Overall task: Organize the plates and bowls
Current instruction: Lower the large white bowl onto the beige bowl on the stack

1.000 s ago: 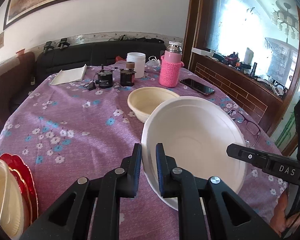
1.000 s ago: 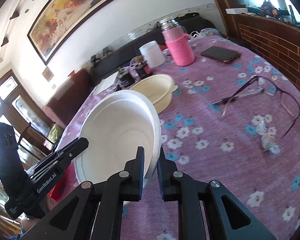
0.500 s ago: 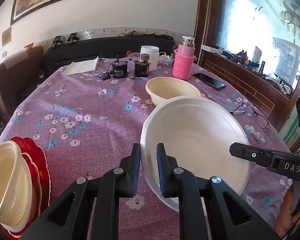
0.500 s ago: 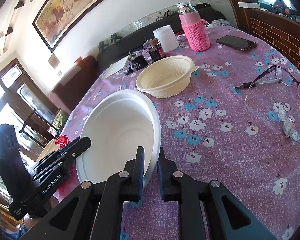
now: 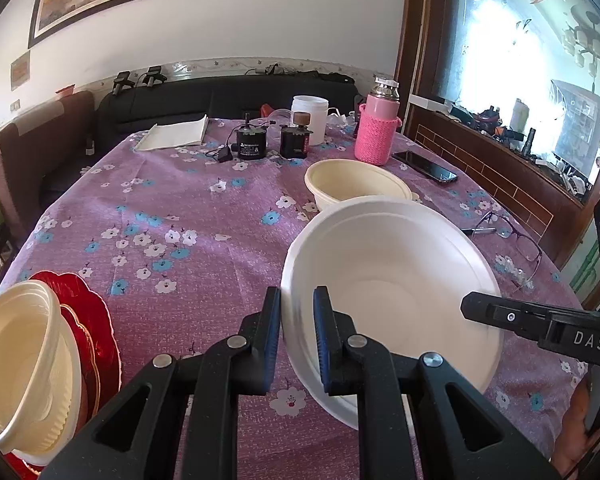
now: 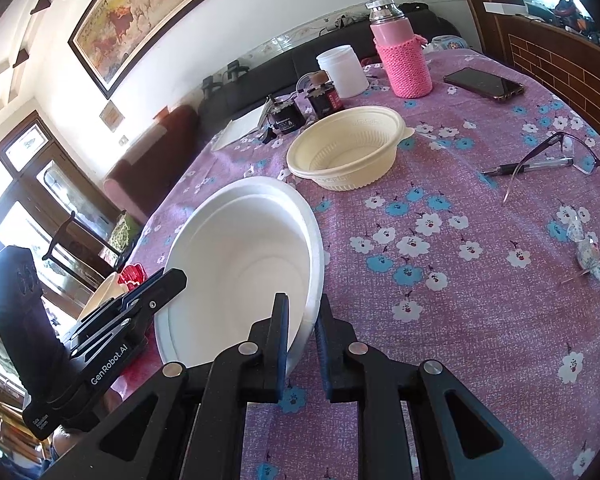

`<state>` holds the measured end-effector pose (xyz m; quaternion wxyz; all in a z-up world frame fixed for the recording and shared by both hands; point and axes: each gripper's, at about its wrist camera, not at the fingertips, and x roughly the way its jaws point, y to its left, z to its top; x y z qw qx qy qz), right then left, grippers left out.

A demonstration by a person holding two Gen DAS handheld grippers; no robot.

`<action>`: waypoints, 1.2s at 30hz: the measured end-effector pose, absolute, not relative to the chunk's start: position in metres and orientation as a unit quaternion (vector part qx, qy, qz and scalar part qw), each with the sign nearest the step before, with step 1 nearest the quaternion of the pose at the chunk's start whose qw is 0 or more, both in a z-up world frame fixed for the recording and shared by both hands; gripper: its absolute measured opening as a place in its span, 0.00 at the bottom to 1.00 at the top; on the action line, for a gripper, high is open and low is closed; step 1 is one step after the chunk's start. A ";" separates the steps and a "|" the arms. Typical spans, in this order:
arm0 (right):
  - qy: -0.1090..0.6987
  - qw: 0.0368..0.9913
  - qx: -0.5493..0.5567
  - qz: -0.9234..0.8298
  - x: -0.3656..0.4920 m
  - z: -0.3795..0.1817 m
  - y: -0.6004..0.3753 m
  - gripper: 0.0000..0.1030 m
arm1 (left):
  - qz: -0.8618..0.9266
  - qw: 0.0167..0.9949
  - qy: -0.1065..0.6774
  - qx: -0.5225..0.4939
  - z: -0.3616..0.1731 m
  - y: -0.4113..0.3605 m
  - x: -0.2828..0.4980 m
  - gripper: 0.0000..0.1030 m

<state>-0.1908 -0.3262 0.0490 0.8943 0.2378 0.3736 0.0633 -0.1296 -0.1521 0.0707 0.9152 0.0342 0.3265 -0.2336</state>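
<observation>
The white bowl [image 5: 388, 280] looks like thin foam or pulp ware, so I judge it very light, a little flexible at the rim and easy to dent if it is squeezed hard. Its surface seems matte, not slippery. The rim is the natural place to take hold, and this is where both tools have it. The left hand-held gripper [image 5: 297, 320] is nearly closed, with its two pads pressing on the rim at the bowl's left side. The right hand-held gripper [image 6: 302, 328] is nearly closed too, with the right side of the rim between its pads; in its own view the inner pad lies on the wall, but the outer pad seems to stand a little off it. With two opposite grips, a light pinch should be enough.

The bowl is near the front edge of the bench [image 5: 180, 216], above the purple flowered cloth; whether its bottom touches the cloth I cannot tell. It is round, so it has no long axis. Its mouth points up and is tilted a little, the far rim higher.

To the left a cream bowl [image 5: 24, 360] sits in a stack on red plates [image 5: 96, 320]. Another cream bowl [image 5: 356, 184] stands just behind the white one.
</observation>
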 end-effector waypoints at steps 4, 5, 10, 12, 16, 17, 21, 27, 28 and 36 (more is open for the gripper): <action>0.372 0.895 0.238 0.068 -0.190 0.053 -0.325 0.15 | -0.232 0.918 0.320 0.033 0.076 -0.150 -0.132 0.14; 0.371 0.895 0.237 0.069 -0.190 0.054 -0.324 0.15 | -0.232 0.918 0.319 0.032 0.077 -0.149 -0.132 0.14; 0.369 0.897 0.234 0.072 -0.190 0.058 -0.321 0.15 | -0.229 0.921 0.312 0.033 0.082 -0.146 -0.135 0.14; 0.367 0.897 0.233 0.075 -0.189 0.059 -0.321 0.15 | -0.228 0.923 0.308 0.032 0.084 -0.144 -0.137 0.14; 0.366 0.898 0.231 0.082 -0.187 0.063 -0.318 0.15 | -0.226 0.925 0.303 0.029 0.090 -0.139 -0.139 0.18; 0.366 0.898 0.230 0.085 -0.186 0.064 -0.316 0.15 | -0.224 0.927 0.300 0.029 0.092 -0.137 -0.139 0.19; 0.364 0.900 0.221 0.095 -0.182 0.075 -0.307 0.15 | -0.220 0.931 0.290 0.019 0.104 -0.124 -0.141 0.20; 0.360 0.901 0.206 0.124 -0.174 0.095 -0.286 0.15 | -0.209 0.939 0.273 -0.003 0.126 -0.092 -0.143 0.20; 0.362 0.901 0.203 0.129 -0.171 0.098 -0.282 0.15 | -0.206 0.940 0.271 -0.007 0.130 -0.086 -0.143 0.20; 0.367 0.892 0.187 0.184 -0.147 0.123 -0.235 0.15 | -0.166 0.954 0.248 -0.042 0.155 -0.023 -0.146 0.20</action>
